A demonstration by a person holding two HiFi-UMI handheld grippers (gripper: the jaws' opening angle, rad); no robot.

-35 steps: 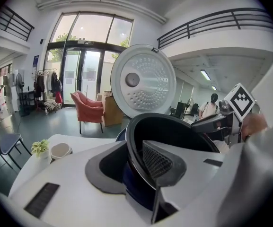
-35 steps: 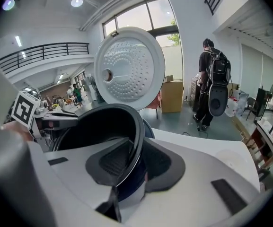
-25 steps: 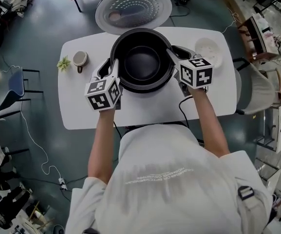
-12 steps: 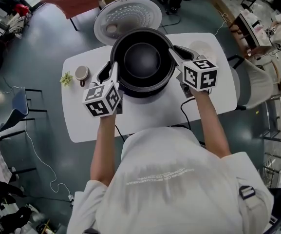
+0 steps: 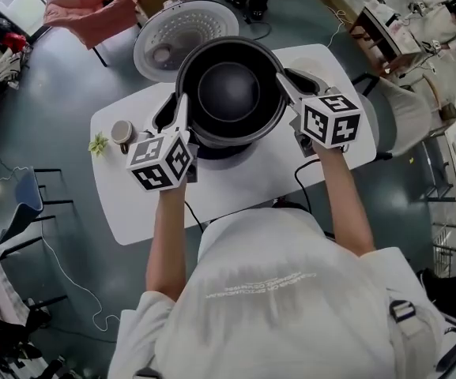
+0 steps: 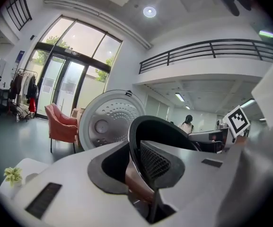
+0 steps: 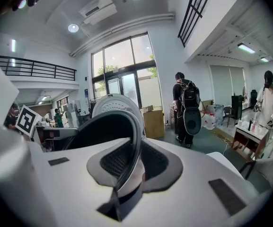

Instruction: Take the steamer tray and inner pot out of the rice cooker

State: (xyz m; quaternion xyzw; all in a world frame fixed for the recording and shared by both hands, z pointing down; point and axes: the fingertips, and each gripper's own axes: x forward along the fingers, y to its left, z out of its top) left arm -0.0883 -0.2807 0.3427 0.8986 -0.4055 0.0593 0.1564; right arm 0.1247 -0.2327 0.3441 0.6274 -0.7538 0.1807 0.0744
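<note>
The black inner pot (image 5: 229, 91) hangs above the white table (image 5: 235, 181), gripped by its rim on two sides. My left gripper (image 5: 183, 109) is shut on the rim's left side, my right gripper (image 5: 280, 82) on its right side. Both pairs of jaws have just been closing tighter, with the rim between the pads. In the left gripper view the rim (image 6: 132, 141) runs between the jaws of my left gripper (image 6: 135, 161). The right gripper view shows the pot (image 7: 109, 126) clamped the same way in my right gripper (image 7: 132, 161). The cooker body lies mostly hidden under the pot.
The cooker's open round lid (image 5: 180, 34) stands behind the pot. A cup (image 5: 121, 133) and a small green sprig (image 5: 99, 144) sit at the table's left. A black cable (image 5: 305, 172) runs off the front edge. A pink chair (image 5: 85, 10) and people stand beyond.
Both grippers have risen together with the inner pot, which now sits higher and nearer the camera. The grip points on the rim are unchanged.
</note>
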